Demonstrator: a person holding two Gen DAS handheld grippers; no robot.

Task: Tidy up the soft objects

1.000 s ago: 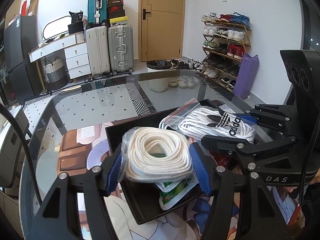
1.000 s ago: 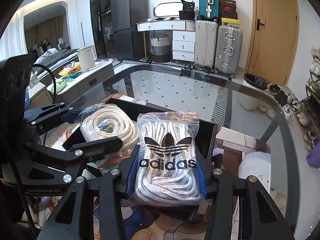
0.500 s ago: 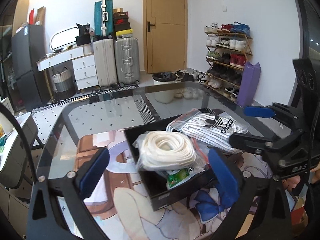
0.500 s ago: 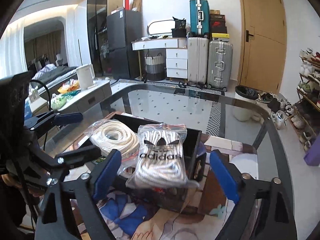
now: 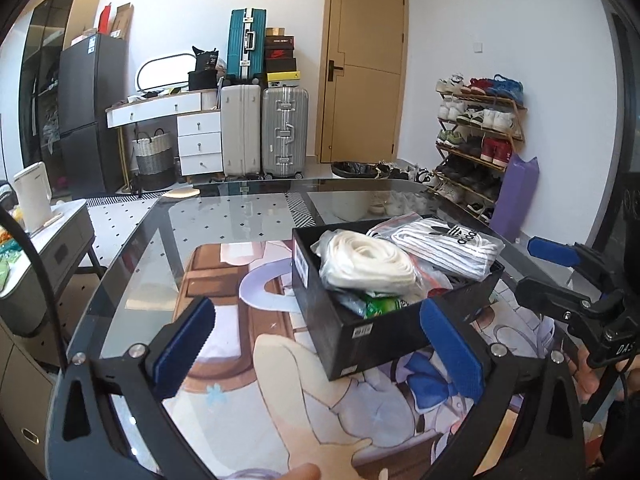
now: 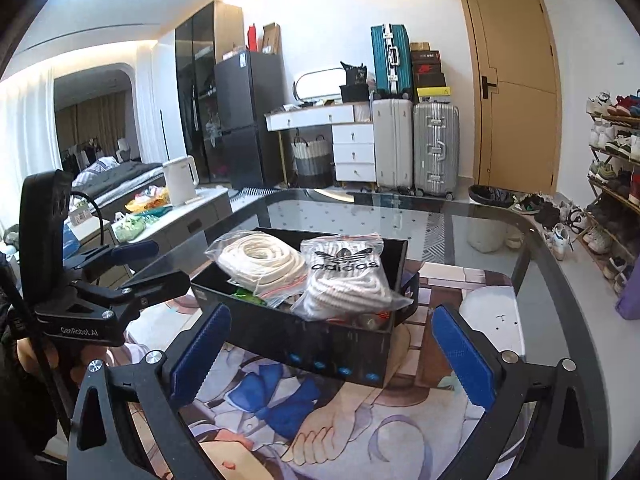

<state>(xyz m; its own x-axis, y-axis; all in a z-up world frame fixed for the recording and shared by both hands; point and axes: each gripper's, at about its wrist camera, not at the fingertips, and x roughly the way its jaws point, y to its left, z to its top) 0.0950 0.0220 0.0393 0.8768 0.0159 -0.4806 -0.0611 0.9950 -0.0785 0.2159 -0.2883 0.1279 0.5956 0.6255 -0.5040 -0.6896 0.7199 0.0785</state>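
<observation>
I hold both sets of tongs clear of the black box (image 5: 360, 332), and neither grips anything. My left tongs (image 5: 320, 344) are opening, nearly at their widest, with only the near corner of the box showing in the gap between the blue pads (image 5: 188, 336) and nothing touching them. My right tongs (image 6: 332, 348) are opening too, almost fully spread, and the front wall of the box sits beyond the gap, untouched.

Both bags lie in the box just ahead of my tongs. The bag of white rope (image 5: 366, 262) rests on the side toward my left tongs, heaped on a green packet (image 5: 380, 305). The adidas bag of laces (image 6: 346, 280) lies beside it, toward my right tongs, leaning a little over the front edge. The two bags touch along their inner sides.

I judge the placing done, so the step in hand is a clean retreat. To do it well I should draw each pair straight back along its own line, keeping the pads spread so no plastic catches on the serrations. The laces bag looks loosely perched; brushing it could tip it out onto the printed mat (image 6: 304, 432) on the glass surface (image 6: 360, 216). I should also keep my two tongs apart from each other, since they stand close at the box's near side.
</observation>
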